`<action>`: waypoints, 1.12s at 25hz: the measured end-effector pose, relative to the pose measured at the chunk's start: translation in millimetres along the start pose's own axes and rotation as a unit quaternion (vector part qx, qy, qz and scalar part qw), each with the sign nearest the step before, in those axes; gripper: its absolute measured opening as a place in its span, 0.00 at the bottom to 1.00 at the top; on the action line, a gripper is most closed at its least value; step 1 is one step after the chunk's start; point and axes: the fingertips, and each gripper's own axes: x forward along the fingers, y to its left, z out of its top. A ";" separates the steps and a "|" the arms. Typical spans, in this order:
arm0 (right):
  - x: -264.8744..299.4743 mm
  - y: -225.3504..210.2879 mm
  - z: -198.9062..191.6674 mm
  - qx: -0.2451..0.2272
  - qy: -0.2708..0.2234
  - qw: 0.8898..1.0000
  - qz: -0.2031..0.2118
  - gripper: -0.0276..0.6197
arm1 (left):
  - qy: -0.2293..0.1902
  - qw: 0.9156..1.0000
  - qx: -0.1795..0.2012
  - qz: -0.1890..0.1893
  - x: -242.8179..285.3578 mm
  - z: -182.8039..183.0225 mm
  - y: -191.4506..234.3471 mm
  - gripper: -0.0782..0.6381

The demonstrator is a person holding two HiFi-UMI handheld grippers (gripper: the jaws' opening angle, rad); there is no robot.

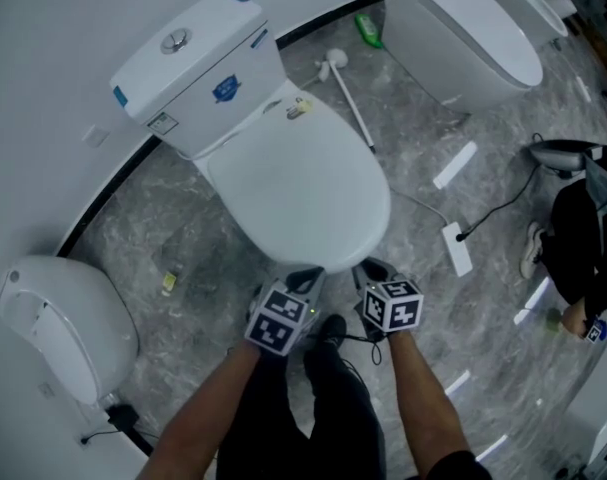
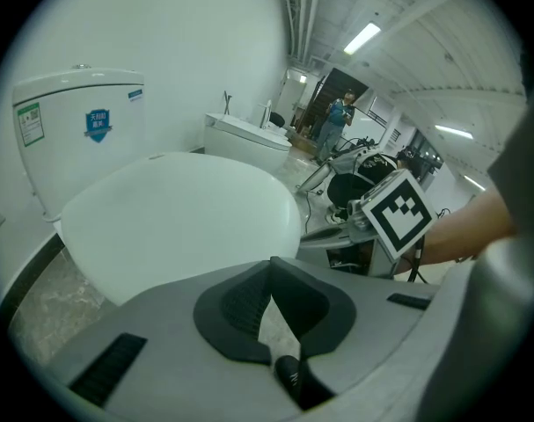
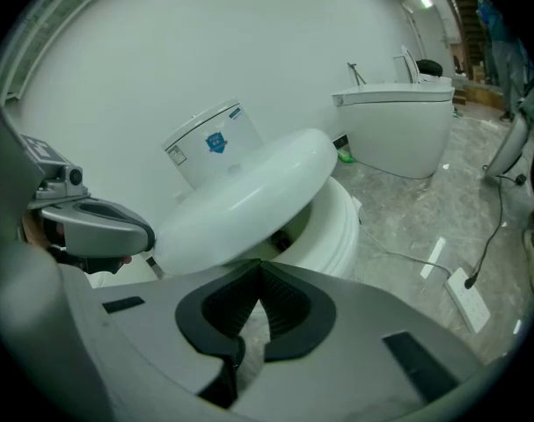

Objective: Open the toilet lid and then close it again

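Currently, lid: toilet lid (image 1: pixel 298 183) tilted part-way up, front rim lifted clear of the bowl (image 3: pixel 337 227)
Bearing: straight ahead of both claws, long axis running away from me to the tank (image 1: pixel 198 63)
Left: my left gripper (image 1: pixel 305 274) has its jaws together, nothing between, tip at the front rim
Right: my right gripper (image 1: pixel 369 267) likewise closed and empty, just beside that rim; neither clearly nearer
Room: tank face stops the upswing; toilet brush (image 1: pixel 348 98) lies well apart
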 end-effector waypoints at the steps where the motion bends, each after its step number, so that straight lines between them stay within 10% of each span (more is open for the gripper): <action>1: 2.6 -2.7 -3.6 0.001 0.001 1.000 0.002 0.06 | 0.002 1.000 -0.001 0.001 3.6 -2.8 0.0 0.12; 28: 24.1 -26.8 -46.4 -0.020 0.051 0.998 0.007 0.06 | 0.017 1.000 -0.007 0.017 41.2 -28.0 0.7 0.12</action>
